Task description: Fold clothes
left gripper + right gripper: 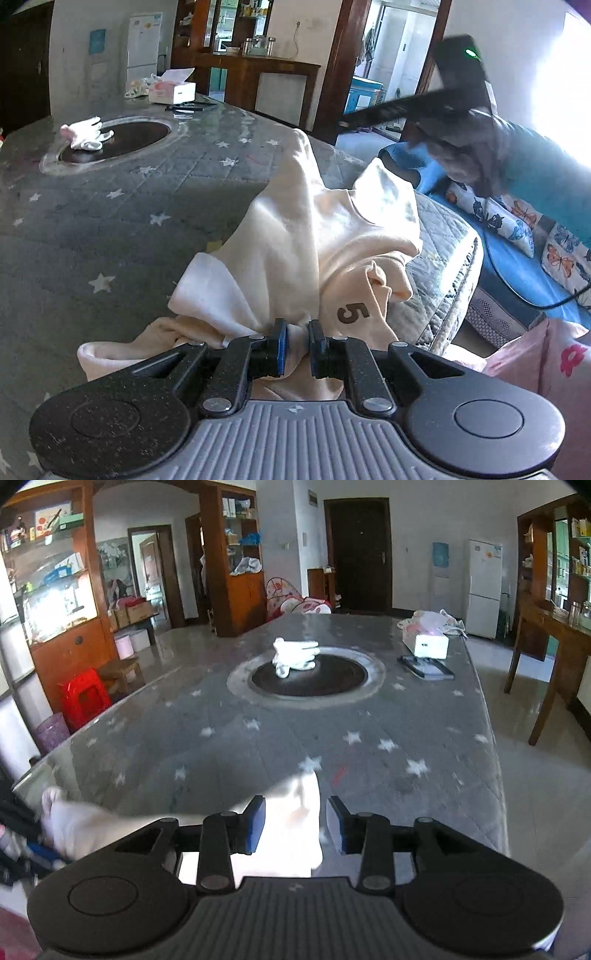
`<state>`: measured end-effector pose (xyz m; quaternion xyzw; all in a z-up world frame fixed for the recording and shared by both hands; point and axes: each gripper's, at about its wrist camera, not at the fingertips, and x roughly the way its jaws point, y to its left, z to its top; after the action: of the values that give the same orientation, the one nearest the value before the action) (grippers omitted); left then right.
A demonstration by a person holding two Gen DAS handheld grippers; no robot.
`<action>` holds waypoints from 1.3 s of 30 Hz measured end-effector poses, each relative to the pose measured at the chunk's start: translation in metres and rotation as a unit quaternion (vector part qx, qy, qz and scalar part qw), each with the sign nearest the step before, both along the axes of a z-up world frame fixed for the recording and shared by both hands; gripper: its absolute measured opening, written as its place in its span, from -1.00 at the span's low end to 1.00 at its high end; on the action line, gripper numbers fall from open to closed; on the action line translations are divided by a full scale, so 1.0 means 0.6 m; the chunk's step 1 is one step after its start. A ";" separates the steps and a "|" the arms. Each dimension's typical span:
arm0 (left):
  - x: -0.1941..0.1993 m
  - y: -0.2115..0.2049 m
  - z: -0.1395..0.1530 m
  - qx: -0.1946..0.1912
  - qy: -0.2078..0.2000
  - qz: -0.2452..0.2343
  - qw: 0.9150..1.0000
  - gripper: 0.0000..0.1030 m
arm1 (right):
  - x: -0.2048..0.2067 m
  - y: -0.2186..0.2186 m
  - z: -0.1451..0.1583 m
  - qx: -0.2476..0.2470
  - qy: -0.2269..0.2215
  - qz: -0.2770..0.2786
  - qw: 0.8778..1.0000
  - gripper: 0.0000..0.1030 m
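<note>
My left gripper (297, 341) is shut on a bunched fold of a cream garment (295, 236) with a brown "5" printed on it. The garment rises in a crumpled heap over the near right edge of the grey star-patterned table (110, 229). The other gripper shows as a dark blurred shape (458, 110) above and to the right of the heap. In the right wrist view my right gripper (295, 823) is open, its blue pads (256, 823) apart, with a bright part of the cream garment (295, 812) lying between and under them on the table (258, 746).
A white glove (293, 657) lies on the dark round inset (310, 679) at the table's middle. A tissue box (430, 644) and a phone (424, 666) sit far right. A blue sofa with butterfly cushions (517, 229) stands beside the table. A red stool (85, 698) stands left.
</note>
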<state>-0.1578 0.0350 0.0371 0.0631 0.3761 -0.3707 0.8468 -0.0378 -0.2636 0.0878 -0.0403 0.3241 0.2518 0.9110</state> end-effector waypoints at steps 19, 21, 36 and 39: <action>-0.006 0.062 0.073 -0.057 -0.050 0.062 0.995 -0.32 | -0.045 0.011 -0.085 -0.107 0.035 -0.002 0.994 -0.37; 0.004 0.075 0.084 -0.061 -0.059 0.096 0.992 -0.21 | -0.038 0.008 -0.071 -0.093 0.031 -0.003 0.995 -0.37; 0.076 0.096 0.028 -0.091 0.061 0.168 0.980 -0.21 | 0.022 -0.003 0.008 -0.012 0.018 -0.004 1.000 -0.35; 0.069 0.094 0.025 -0.080 0.051 0.166 0.982 -0.49 | 0.039 0.018 -0.021 -0.039 0.043 0.006 0.998 -0.36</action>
<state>-0.1164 0.0912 0.0518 -0.0873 0.3931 -0.2571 0.8785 -0.0144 -0.2527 0.0750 -0.0668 0.3722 0.2465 0.8923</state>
